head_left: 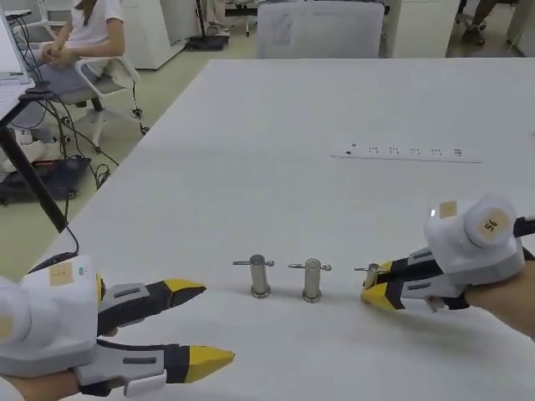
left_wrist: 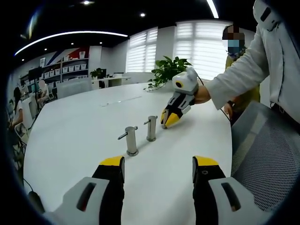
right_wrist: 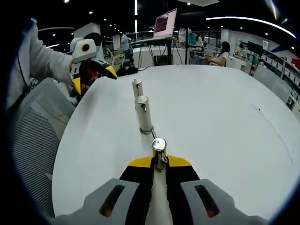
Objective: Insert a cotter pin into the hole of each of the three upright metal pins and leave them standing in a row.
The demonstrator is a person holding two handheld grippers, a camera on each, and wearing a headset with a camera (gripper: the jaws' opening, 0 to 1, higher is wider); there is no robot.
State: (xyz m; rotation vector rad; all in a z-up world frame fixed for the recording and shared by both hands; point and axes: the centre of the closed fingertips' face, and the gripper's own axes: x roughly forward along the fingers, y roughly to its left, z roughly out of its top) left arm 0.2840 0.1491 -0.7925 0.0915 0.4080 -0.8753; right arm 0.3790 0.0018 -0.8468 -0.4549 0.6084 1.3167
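Three upright metal pins stand in a row on the white table (head_left: 276, 125). The left pin (head_left: 259, 278) and the middle pin (head_left: 312, 281) each carry a cotter pin through the top. My right gripper (head_left: 375, 286) is shut on the third pin (head_left: 370, 275), and a short cotter pin end sticks out of it to the left. In the right gripper view the jaws close around that pin (right_wrist: 159, 153) near its base, with the other two pins (right_wrist: 143, 115) lined up beyond. My left gripper (head_left: 202, 326) stands open at the near left, apart from the row (left_wrist: 131, 141).
A white power strip (head_left: 405, 152) lies on the far right of the table. A grey chair back (head_left: 322, 29) stands at the far edge. Left of the table are a seated person (head_left: 84, 33), a chair and floor cables (head_left: 75, 150).
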